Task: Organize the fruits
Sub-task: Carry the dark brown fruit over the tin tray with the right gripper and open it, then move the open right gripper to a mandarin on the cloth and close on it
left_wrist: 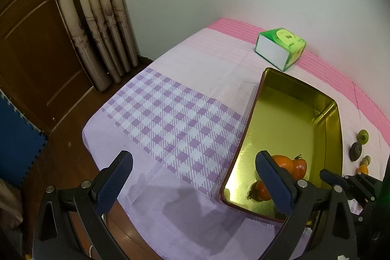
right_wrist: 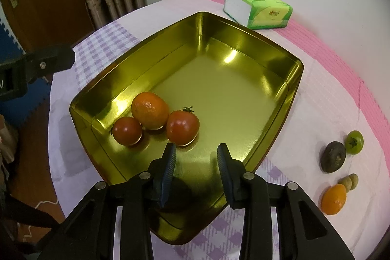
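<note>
Right gripper, nearest the viewer: fingers parted by a modest gap, nothing between them, pads touching nothing, poised above the near end of the gold tray. Left gripper: fingers spread wide and empty, the left one over the checked cloth beside the tray, the right one over the tray's near end. Inside the tray, at its near left corner, three fruits cluster: a small tomato, an orange and a larger tomato, the orange touching both. Right of the tray, on the cloth, lie a second orange, two small tan fruits, a dark fruit and a green tomato. Beyond the tray's far end: a green tissue pack.
</note>
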Available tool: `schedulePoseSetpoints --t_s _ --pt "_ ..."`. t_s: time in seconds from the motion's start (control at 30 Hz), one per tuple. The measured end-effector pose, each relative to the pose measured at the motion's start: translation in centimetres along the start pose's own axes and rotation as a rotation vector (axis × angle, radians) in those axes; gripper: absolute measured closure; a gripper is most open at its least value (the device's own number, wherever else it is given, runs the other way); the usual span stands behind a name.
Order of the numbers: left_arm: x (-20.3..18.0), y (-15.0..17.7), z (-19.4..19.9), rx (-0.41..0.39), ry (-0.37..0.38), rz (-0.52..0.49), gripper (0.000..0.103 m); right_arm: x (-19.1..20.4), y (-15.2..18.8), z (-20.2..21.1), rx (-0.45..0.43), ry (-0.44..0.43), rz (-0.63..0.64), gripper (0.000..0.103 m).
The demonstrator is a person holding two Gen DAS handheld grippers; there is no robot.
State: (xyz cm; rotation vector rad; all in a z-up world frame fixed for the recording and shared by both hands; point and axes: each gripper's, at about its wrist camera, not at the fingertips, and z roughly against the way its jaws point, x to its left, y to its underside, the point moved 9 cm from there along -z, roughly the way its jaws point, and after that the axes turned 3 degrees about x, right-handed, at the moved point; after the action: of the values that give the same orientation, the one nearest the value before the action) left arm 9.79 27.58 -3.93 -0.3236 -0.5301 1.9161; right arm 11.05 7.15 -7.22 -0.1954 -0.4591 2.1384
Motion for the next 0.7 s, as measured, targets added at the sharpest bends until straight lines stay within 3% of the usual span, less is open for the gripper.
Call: schedulePoseSetpoints --t_s 0.4,0.7 --pt "-0.6 0.1 -0.1 -0.002 0.003 -0.021 0.003 -1.1 -0.3 5.1 -0.113 -0.042 -0.072 0.057" --pt "-1.3 0.2 0.2 -0.014 0.003 -0.052 0.003 -9.0 5.4 9.2 -0.134 0.057 -0.219 0.054"
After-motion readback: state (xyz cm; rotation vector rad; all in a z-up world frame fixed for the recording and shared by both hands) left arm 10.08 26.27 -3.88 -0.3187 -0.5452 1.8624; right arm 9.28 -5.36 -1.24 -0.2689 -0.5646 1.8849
